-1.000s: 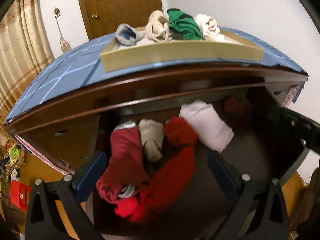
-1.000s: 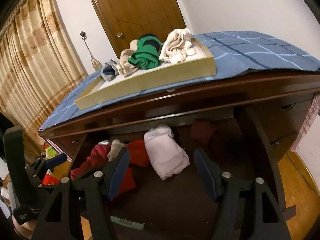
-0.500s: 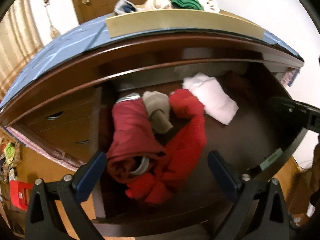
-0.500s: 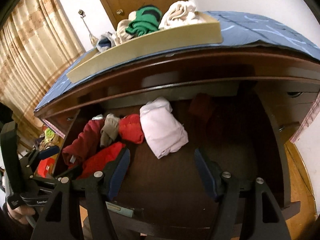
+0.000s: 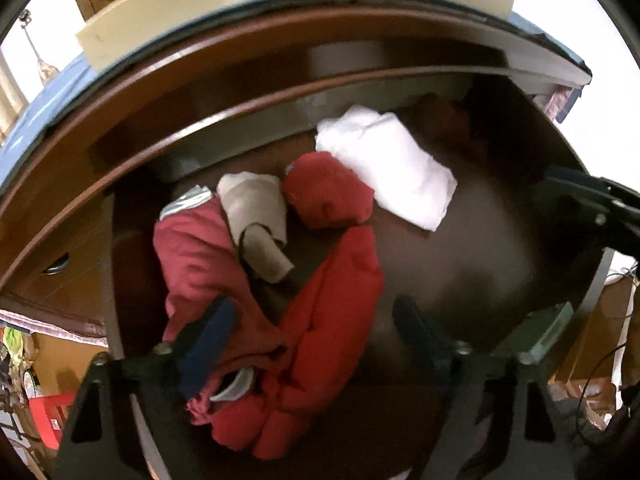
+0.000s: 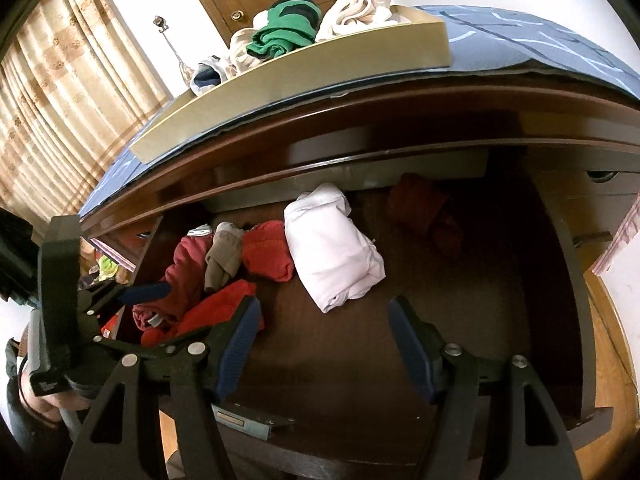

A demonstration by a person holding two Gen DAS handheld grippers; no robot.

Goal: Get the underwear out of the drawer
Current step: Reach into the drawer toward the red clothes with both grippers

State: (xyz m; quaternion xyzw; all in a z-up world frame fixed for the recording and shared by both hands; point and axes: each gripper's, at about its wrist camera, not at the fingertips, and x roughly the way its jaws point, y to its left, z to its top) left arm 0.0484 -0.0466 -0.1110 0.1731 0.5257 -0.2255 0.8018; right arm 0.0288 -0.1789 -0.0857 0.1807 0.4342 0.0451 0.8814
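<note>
- Underwear lies in a loose heap in the open drawer [image 6: 400, 360]: a dark red piece [image 5: 200, 256], a beige piece [image 5: 256, 220] and a bright red piece [image 5: 332, 300] crowd the centre and lower left of the left wrist view, with a folded white piece [image 5: 392, 168] at upper centre, apart from the red heap.
- Left gripper [image 5: 312, 328] points steeply down into the drawer, likely so its fingers can straddle the bright red piece from above.
- Its jaws have just been closing but stand apart; the bright red and dark red cloth lie between them, and the blur hides whether the pads touch fabric yet. I judge nothing is pinched so far.
- Right gripper [image 6: 324, 340] hangs over the bare drawer floor at lower centre of its view, jaws spread and empty, apparently kept clear of the other hand's reach.
- White piece sits just above and between the right jaws in that frame, near but untouched.
- Tray [image 6: 320, 68] on the dresser top, upper centre of the right view, holds several rolled garments, so it is probably where pieces from the drawer go.
</note>
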